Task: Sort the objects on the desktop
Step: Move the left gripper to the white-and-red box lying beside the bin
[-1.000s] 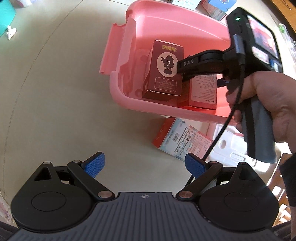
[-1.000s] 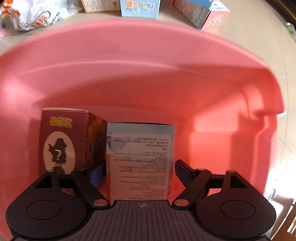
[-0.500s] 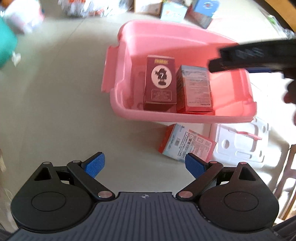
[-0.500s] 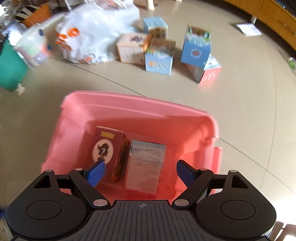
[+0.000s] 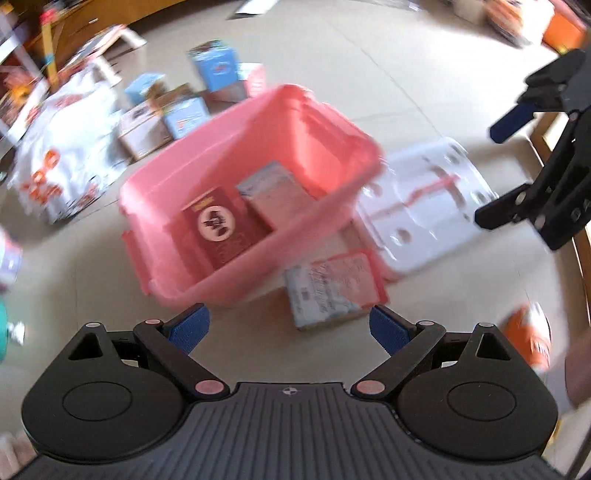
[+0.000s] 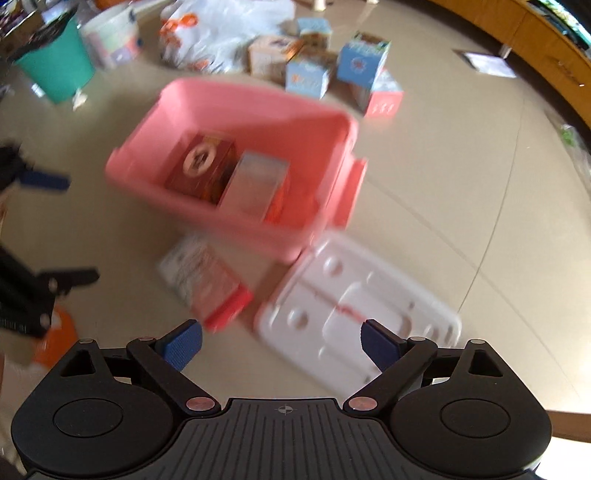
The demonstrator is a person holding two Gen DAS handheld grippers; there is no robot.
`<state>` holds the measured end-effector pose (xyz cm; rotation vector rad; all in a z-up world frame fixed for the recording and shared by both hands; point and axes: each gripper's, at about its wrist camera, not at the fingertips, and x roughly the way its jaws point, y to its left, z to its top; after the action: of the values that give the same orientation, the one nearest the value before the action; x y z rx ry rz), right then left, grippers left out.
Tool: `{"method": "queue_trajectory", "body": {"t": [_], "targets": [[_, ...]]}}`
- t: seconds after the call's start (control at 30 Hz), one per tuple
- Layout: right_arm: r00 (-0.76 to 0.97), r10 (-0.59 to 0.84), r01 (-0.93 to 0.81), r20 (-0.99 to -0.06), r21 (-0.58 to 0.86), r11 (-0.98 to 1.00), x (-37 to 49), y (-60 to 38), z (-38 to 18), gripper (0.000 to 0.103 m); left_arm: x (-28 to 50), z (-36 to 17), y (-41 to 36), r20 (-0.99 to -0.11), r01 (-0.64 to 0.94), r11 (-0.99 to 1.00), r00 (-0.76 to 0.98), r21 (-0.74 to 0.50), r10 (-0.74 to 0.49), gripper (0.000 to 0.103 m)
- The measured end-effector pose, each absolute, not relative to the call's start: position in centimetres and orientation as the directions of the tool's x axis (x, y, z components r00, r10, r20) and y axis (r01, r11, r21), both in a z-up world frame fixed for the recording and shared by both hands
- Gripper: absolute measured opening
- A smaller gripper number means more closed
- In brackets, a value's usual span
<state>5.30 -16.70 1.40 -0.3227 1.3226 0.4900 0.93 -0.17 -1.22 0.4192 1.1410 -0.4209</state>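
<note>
Beige floor tiles carry the whole scene, with a pink storage bin (image 5: pixel 325 155) sitting open near the middle. Two boxes stand side by side inside it: a dark red box (image 5: pixel 221 229) with a round pale emblem and a grey-blue box (image 5: pixel 273 195) touching it. Just outside the bin's near wall a red-edged white box (image 5: pixel 332 284) lies flat on the floor, beside the bin's white lid (image 5: pixel 424 199). More small blue and brown cartons (image 6: pixel 317 70) cluster beyond the bin, near a white plastic bag (image 6: pixel 221 33) with orange print (both views are motion-blurred). Both tools point steeply down above the floor: the left gripper (image 5: pixel 288 328) holds its blue pads wide apart with nothing between them, and the right gripper (image 6: pixel 282 341) has its jaws opening, also empty. A teal bucket (image 6: pixel 55 70) stands far left in the right wrist view.
</note>
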Motion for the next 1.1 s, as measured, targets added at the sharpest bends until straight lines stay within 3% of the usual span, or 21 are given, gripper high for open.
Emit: {"method": "queue_trajectory", "body": {"t": [0.23, 0.57, 1.1], "targets": [[0.141, 0.224, -0.556, -0.964, 0.11, 0.824, 2.6, -17.2, 0.8, 0.093, -0.9, -1.4, -3.1, -0.94, 0.718, 0.675, 0.324, 0.169, -0.109, 0.096], [0.16, 0.262, -0.562, -0.952, 0.131, 0.817, 2.5, -18.3, 1.1, 0.093, -2.0, -3.2, -4.4, -0.969, 0.923, 0.353, 0.211, 0.155, -0.127, 0.095], [0.196, 0.254, -0.593, -0.947, 0.092, 0.8, 3.4, -18.6, 1.0, 0.093, 0.4, -8.8, -5.0, -0.98, 0.984, -0.021, 0.175, 0.178, -0.089, 0.089]]}}
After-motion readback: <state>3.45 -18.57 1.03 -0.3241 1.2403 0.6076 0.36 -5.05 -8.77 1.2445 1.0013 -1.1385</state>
